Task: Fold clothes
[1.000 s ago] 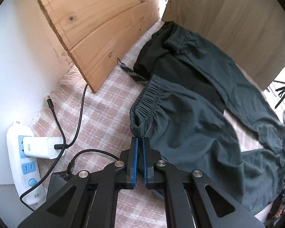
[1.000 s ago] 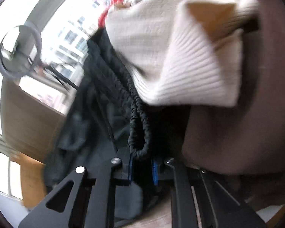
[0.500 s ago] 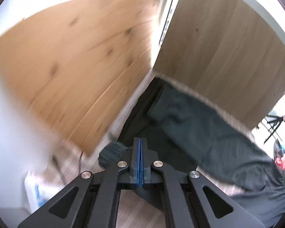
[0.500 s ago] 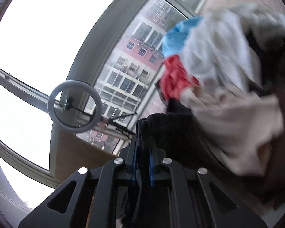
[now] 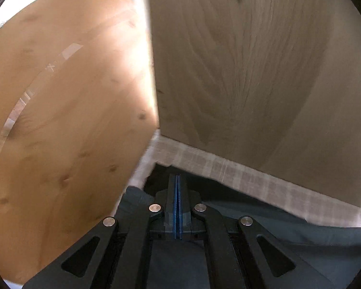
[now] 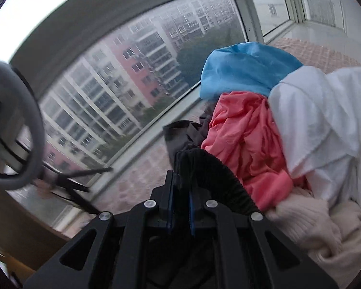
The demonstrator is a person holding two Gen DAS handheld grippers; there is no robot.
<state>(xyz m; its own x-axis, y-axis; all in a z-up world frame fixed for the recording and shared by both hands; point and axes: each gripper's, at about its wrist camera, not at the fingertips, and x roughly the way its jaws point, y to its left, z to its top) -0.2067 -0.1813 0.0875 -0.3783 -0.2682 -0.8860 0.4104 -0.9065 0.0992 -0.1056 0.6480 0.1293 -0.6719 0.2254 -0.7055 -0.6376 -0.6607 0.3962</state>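
The dark grey trousers point(image 5: 264, 219) lie on the pink checked cloth point(image 5: 228, 171) below two wooden panels. My left gripper point(image 5: 177, 180) is shut, its blue pads pressed together, with trouser fabric bunched at its left; the cloth between the pads is hidden. My right gripper point(image 6: 180, 178) is shut on the black ribbed elastic waistband point(image 6: 211, 171) of the trousers, held up in front of the window.
A light pine panel point(image 5: 67, 110) stands close on the left and a grey-brown panel point(image 5: 264, 72) ahead. In the right wrist view a clothes pile holds blue point(image 6: 248, 69), pink point(image 6: 248, 144), white point(image 6: 325, 115) and cream knit point(image 6: 325, 231) garments. A ring light point(image 6: 16, 130) stands at left.
Both grippers have lifted and tilted up with the trousers. The left view has swung from the cloth and power strip to the wooden panels; the right from the cream knit to the window.
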